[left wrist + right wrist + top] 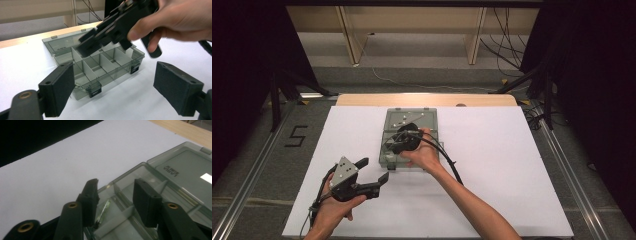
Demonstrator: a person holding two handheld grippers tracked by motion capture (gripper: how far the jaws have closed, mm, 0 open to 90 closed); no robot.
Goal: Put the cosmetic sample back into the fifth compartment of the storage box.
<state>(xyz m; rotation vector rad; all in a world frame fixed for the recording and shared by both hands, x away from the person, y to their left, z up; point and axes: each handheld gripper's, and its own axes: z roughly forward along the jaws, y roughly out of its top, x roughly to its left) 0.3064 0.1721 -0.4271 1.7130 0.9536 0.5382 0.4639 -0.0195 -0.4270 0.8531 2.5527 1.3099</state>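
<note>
My left gripper [373, 174] sits nearest me, at about seven o'clock on the white sheet [512, 165], held low in my left hand [332, 212]. Its jaws stand wide apart with nothing between them; in the left gripper view [115, 90] they frame bare white surface, with the near edge of the box showing between them farther off.

Farther out, near the middle of the sheet, my right hand [424, 156] holds the right gripper [399, 141] over the smoky clear compartment box [432, 120]. The box lies open, its lid [409, 117] folded back flat toward twelve o'clock, and white dividers split the tray into small cells. Two dark latches [94, 90] hang on its near wall.

In the right gripper view the right gripper [115, 202] has its jaws partly open, poised over the tray's corner cells, gripping nothing. A thin clear stick-like piece [102, 211] lies in the cell just beside one jaw; I cannot tell what it is.

Beyond the sheet, at twelve o'clock, a strip of wooden tabletop [427, 99] shows.
</note>
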